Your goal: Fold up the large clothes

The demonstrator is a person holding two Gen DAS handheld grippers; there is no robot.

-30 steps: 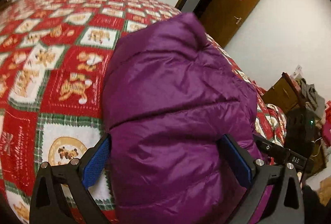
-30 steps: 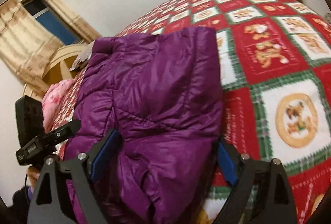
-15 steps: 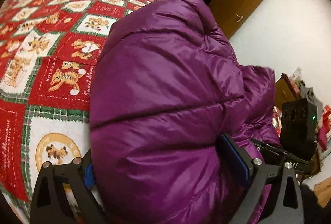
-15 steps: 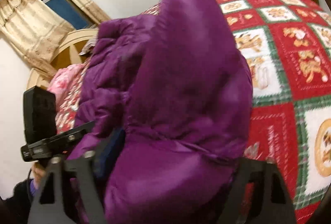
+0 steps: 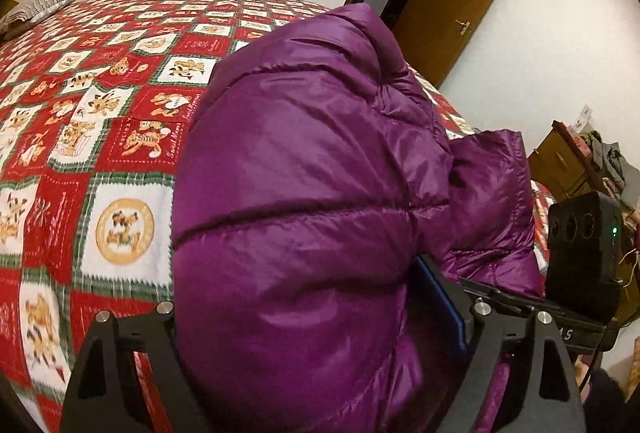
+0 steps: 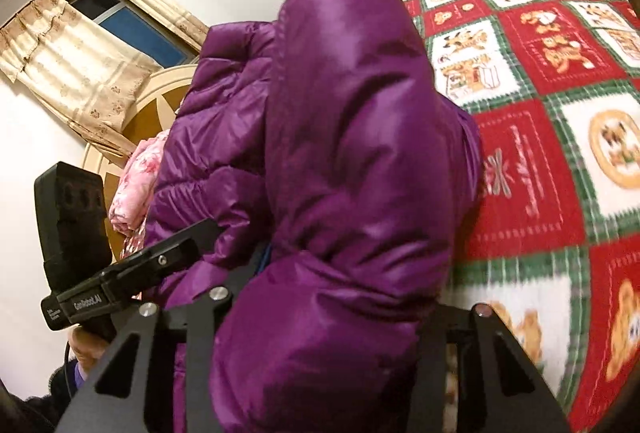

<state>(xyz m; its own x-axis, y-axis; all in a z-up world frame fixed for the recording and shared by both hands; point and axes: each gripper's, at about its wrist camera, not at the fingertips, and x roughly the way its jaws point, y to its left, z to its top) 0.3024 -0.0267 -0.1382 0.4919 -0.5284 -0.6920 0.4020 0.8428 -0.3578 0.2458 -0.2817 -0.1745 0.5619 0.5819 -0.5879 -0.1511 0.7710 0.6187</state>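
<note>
- Jacket [image 5: 304,193], purple and puffy, rises in a hump off the bed [image 5: 120,161], its near edge bunched between both claws.
- Left claw [image 5: 316,317] is closing, fairly wide, on thick padding.
- Right claw [image 6: 332,297] is closing narrower, fabric pinched between its jaws.
- Bulk extends forward from both, equally near.

Glossy purple jacket [image 5: 304,201], red-green-white checked bear-print bedspread [image 5: 100,137], brown door [image 5: 452,1]
</note>
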